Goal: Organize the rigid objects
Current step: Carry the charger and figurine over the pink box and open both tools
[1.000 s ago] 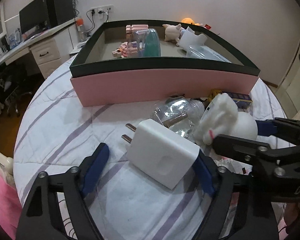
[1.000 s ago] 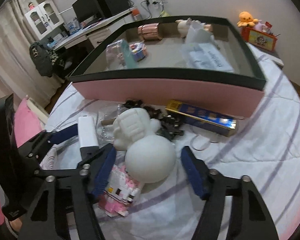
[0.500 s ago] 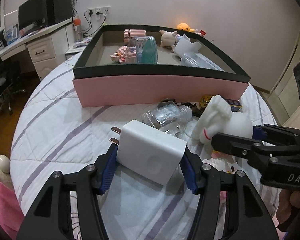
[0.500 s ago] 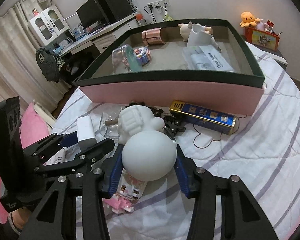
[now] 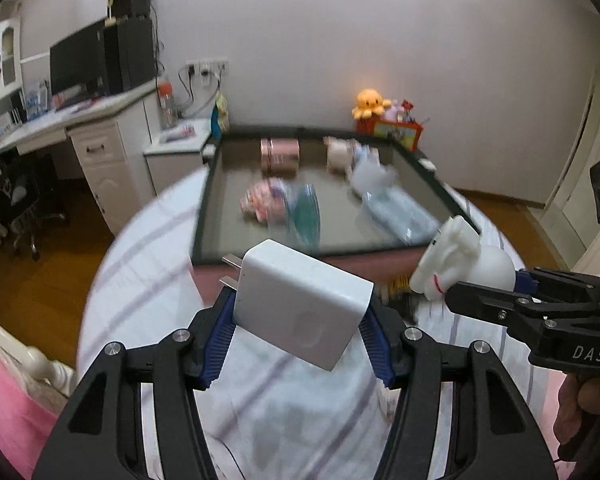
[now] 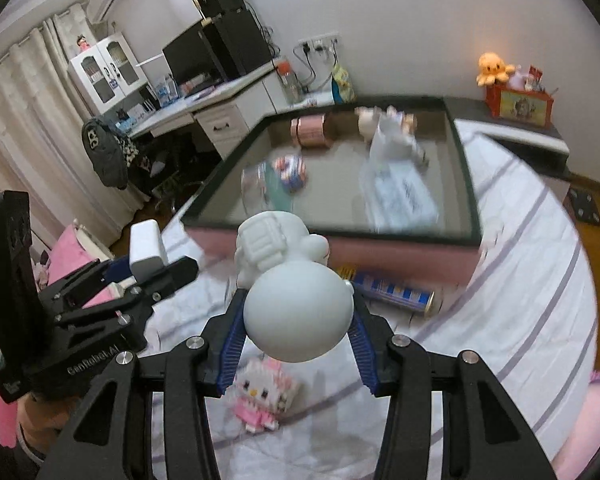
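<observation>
My left gripper (image 5: 298, 326) is shut on a white plug charger (image 5: 300, 304) and holds it in the air above the bed. It also shows in the right wrist view (image 6: 146, 250). My right gripper (image 6: 296, 326) is shut on a white plaster figurine (image 6: 292, 292), also lifted; it shows in the left wrist view (image 5: 460, 262). Ahead is the pink box with a dark rim (image 5: 208, 208) (image 6: 470, 184), which holds a copper tin (image 6: 310, 130), a clear jar (image 5: 300, 214) and a flat packet (image 6: 404, 196).
A pink and white block-built cat figure (image 6: 260, 394) and a blue and gold tube (image 6: 392, 290) lie on the striped bedspread (image 6: 520, 320) before the box. A desk with monitor (image 6: 204, 56) stands far left, a red box with an orange plush (image 6: 518, 96) far right.
Both grippers closed on their objects, the left on the charger and the right on the figurine, then lifted them off the bed toward the box.
</observation>
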Demonstrator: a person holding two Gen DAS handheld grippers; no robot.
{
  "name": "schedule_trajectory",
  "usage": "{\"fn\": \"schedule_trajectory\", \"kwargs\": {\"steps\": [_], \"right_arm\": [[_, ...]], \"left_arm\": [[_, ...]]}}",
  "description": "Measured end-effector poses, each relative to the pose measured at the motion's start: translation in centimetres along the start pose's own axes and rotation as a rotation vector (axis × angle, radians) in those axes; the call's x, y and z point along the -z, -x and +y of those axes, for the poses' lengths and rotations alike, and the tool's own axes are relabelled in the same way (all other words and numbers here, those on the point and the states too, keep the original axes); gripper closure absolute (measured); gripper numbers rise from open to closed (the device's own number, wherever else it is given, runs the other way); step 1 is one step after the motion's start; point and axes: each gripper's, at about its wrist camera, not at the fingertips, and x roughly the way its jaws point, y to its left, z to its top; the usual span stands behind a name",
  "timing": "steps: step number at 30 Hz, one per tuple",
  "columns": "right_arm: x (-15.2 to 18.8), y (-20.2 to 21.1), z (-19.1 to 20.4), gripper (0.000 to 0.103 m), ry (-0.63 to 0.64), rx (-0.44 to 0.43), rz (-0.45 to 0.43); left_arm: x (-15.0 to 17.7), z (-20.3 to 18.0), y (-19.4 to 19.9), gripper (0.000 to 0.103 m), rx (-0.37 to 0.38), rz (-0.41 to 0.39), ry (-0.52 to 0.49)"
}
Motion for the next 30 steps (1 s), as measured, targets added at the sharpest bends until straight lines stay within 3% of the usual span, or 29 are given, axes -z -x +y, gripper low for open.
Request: {"fn": "schedule_trajectory", "kwargs": {"steps": [8,14,20,30], "right_arm": [[-6.5,1.0,-0.2,0.055,0.038,0.055,-0.089],[-10.8,-0.8,-0.4,0.055,0.060,0.109,-0.106],[-13.3,-5.5,-1.5,0.054,0.056,0.137,-0.054],[-13.9,-11.4,-3.2,0.054,0.071,0.195,0.062]], "left_arm": [[-7.1,1.4,-0.2,0.044,-0.053,-0.099,0.007],[-11.1,2.1,-2.3,0.044,-0.077,-0.130,0.015],[-13.4,2.2,-6.7,0.044,-0.071,-0.091,0.003],[-14.3,2.8,-14.4,0.044,-0.051,0.029,0.024]]}}
